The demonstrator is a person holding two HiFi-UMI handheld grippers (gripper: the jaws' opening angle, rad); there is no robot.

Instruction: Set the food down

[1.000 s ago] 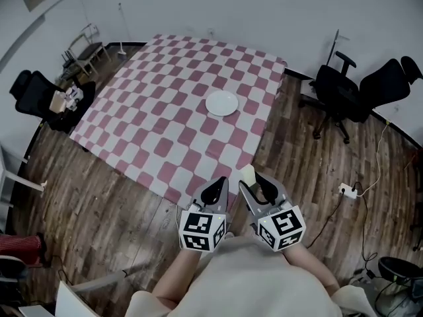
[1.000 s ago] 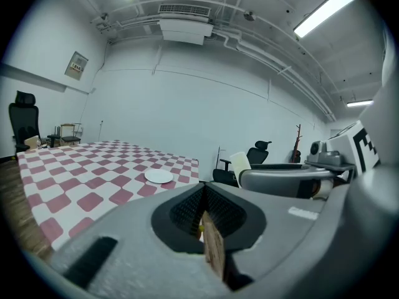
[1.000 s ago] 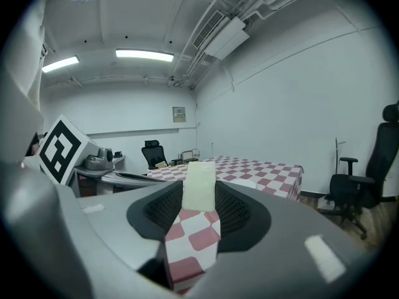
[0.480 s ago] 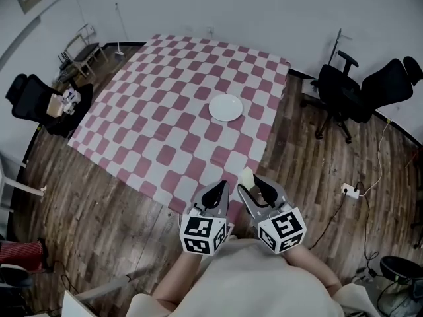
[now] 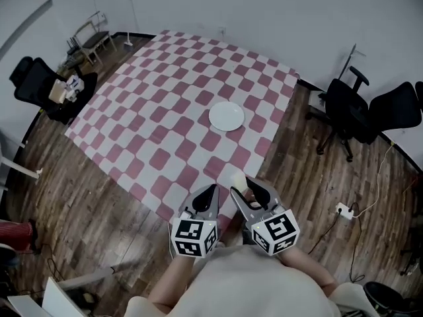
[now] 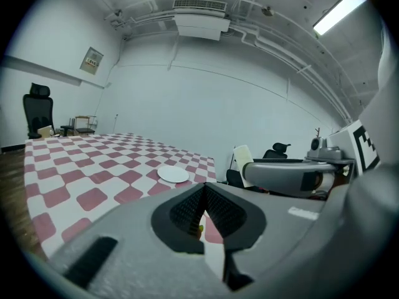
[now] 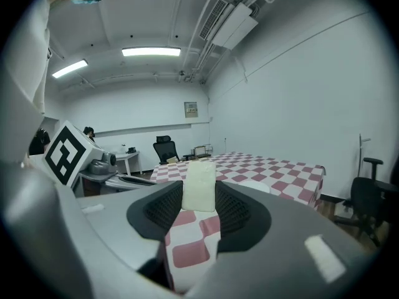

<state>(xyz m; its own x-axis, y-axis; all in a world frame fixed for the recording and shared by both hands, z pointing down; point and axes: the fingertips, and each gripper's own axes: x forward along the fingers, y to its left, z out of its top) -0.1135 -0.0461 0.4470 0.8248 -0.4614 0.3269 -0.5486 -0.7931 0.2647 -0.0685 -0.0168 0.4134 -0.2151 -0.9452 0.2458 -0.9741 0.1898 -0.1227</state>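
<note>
A pale yellow block of food (image 5: 237, 179) sticks up between the jaws of my right gripper (image 5: 242, 187), which is shut on it. In the right gripper view the food (image 7: 199, 186) fills the gap between the two ribbed pads. My left gripper (image 5: 211, 191) hangs beside it with its jaws closed together and nothing held (image 6: 203, 197). Both grippers hover at the near corner of the table with the red-and-white checked cloth (image 5: 165, 104). A white plate (image 5: 227, 116) lies on the cloth beyond them, also visible in the left gripper view as the plate (image 6: 173, 174).
Black office chairs (image 5: 353, 107) stand to the right of the table. Another black chair (image 5: 32, 84) and a small cluttered stand (image 5: 66, 90) are at the left. A power strip with cable (image 5: 343, 210) lies on the wooden floor at right.
The table and plate have drawn nearer. Both grippers now reach over the cloth's near corner. The right gripper still holds the food and the left stays shut.
</note>
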